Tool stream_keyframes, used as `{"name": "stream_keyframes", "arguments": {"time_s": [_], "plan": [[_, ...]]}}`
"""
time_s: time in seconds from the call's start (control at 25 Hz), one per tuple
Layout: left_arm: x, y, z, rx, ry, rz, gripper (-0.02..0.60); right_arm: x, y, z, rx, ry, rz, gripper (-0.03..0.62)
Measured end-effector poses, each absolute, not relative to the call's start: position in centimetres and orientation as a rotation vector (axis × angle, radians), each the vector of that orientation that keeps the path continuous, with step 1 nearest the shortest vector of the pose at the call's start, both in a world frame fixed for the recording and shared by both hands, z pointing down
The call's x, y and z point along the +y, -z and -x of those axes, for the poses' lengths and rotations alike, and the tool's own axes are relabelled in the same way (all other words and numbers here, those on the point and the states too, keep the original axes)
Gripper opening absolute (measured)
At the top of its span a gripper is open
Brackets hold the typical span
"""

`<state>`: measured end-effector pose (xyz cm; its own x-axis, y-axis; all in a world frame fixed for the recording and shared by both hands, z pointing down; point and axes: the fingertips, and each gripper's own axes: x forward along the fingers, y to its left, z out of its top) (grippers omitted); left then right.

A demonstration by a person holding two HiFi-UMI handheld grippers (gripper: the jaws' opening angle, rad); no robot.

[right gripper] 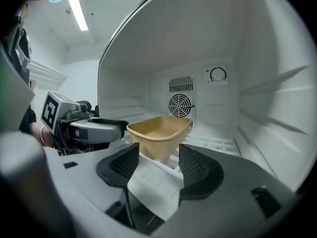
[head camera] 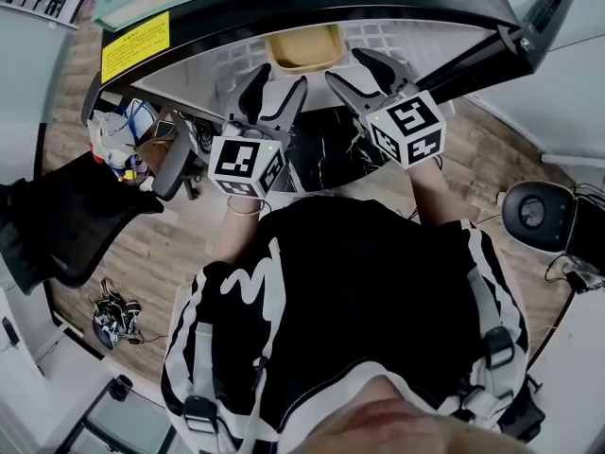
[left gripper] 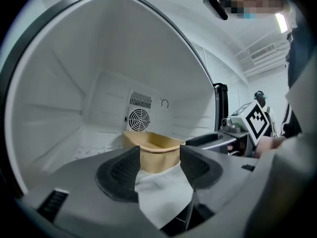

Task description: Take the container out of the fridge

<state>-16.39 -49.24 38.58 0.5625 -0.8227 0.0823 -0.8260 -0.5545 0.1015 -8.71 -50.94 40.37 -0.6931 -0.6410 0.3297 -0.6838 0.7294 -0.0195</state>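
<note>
Near: left gripper (head camera: 279,88) and right gripper (head camera: 352,69) side by side at mouth of open fridge (head camera: 227,60), left one on left. Both claws spread wide, nothing between pads. Further in: tan, empty container (head camera: 304,45) upright on white fridge floor, ahead of both sets of tips, untouched. Far: round fan grille (right gripper: 179,104) on back wall behind container.

Black top (head camera: 359,282), white stripes (head camera: 253,287), buckled straps (head camera: 493,343); grey left gripper (head camera: 281,81) and right gripper (head camera: 352,69) with black-and-white marker cubes (head camera: 248,164).
</note>
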Motion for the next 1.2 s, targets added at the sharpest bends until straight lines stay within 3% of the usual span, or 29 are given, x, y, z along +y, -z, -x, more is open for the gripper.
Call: {"name": "stream_keyframes", "arguments": {"time_s": [1.2], "plan": [[-51.7,-40.7,15.5,-1.413,-0.286,-2.604,0.253,-52.3,-40.9,10.6,-2.631,-0.216,-0.944,0.238]]}}
